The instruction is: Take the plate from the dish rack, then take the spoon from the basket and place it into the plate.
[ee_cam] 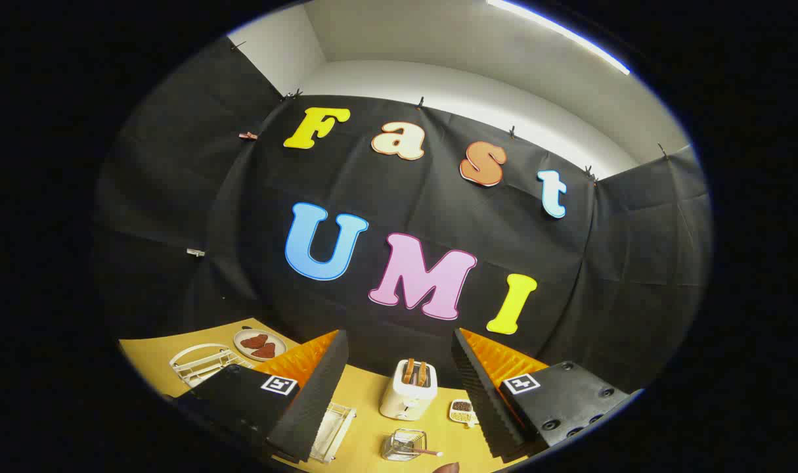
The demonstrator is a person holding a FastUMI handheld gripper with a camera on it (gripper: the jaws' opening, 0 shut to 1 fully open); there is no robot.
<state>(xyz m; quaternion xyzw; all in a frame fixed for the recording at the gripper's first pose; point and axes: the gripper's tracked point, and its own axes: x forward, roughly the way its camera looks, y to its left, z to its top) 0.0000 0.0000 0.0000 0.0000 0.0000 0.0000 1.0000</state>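
Plate [259, 344] with two reddish-brown pieces of food on it sits at the far left of the yellow table [366, 401], close to the black cloth wall and just behind a white wire dish rack [201, 364]. That rack stands beyond the left finger and seems to hold nothing, though part of it is hidden by the finger. Between the two fingers, further along the table, a white toaster [408, 391] stands upright with two slices of toast poking out of its slots. Just beside it, toward the right finger, lies a small white dish [462, 410] of dark grains or beans. Nearer the camera, also between the fingers, a small wire basket [405, 445] holds the spoon [425, 451], whose handle sticks out over the basket's rim. A second white wire tray [333, 430] lies flat next to the left finger. The gripper [399, 394] hangs above the table with its fingers spread wide apart, pinching nothing and touching none of the objects. A small rounded brownish shape peeks in below the basket; it is too cut off to tell what it is.
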